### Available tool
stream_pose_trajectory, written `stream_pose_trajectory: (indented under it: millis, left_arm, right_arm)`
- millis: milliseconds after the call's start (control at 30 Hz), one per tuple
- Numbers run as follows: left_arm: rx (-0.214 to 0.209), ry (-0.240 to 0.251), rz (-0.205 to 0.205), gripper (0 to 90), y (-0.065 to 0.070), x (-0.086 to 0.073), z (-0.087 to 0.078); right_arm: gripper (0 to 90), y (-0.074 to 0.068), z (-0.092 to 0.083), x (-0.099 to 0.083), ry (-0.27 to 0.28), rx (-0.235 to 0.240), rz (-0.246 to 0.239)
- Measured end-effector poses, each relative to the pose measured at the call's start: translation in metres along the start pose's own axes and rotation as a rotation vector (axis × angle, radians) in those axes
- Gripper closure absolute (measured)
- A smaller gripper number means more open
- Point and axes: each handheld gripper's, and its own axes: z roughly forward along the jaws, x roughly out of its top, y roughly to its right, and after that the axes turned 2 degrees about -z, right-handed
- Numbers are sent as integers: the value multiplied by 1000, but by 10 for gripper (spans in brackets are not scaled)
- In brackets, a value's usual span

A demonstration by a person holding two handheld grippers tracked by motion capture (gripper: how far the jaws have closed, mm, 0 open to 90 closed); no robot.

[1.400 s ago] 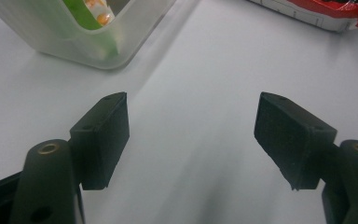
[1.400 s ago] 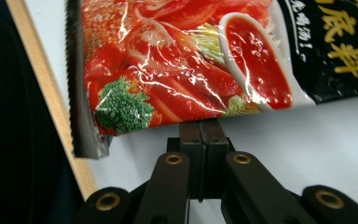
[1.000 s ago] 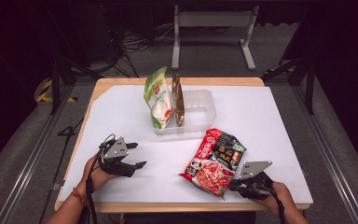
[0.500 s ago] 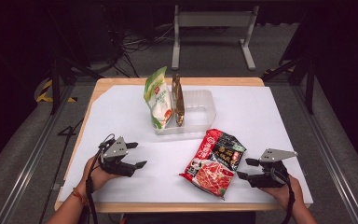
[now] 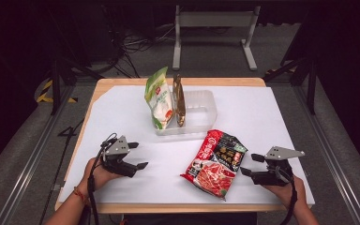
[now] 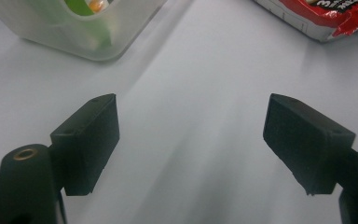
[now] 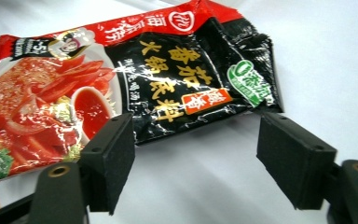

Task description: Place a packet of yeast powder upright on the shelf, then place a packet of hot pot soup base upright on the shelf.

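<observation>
1. Landmark: clear plastic bin (image 5: 201, 112) on the white sheet (image 5: 262, 117) that covers the wooden table (image 5: 122, 83). All positions below are relative to this bin.
2. Inside the bin, at its left end: a green-and-white pouch (image 5: 158, 98) standing upright, and just beside it on the right a thin gold-brown packet (image 5: 179, 101), also upright. The rest of the bin looks bare.
3. Red-and-black hotpot-base packet (image 5: 215, 161) lies flat on the sheet in front of the bin, toward its right end, near but apart from the bin wall. In the right gripper view the packet (image 7: 121, 84) is face up, with a green round label at its black end.
4. Left gripper (image 5: 138, 157): in front of the bin and to its left, held in the person's left hand (image 5: 98, 173). Jaws spread wide, nothing between them. In the left gripper view the gripper (image 6: 191, 140) shows bare sheet between the pads; a bin corner (image 6: 93, 37) sits at upper left.
5. Right gripper (image 5: 252, 165): in front of the bin and well to its right, just beside the packet's right edge, held in the right hand (image 5: 286, 190). Jaws wide apart, gripping nothing. In the right gripper view the gripper (image 7: 196, 149) points at the packet; pads sit just short of its near edge, contact not evident.
</observation>
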Motion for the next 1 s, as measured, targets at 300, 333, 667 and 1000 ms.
stream_pose_trajectory:
  millis: [300, 333, 667, 1000]
  left_arm:
    - [22, 12, -13, 134, -1, 1, 0]
    - [23, 9, -11, 133, -1, 1, 1]
    - [41, 6, 4, 137, 3, 3, -1]
    - [37, 17, 4, 149, 3, 3, -3]
  right_arm:
    - [235, 6, -2, -2, 9, -13, 32]
    - [236, 7, -2, -3, 11, -15, 34]
    - [237, 17, 0, 2, 22, -17, 69]
    - [271, 34, 4, 33, 21, -32, 41]
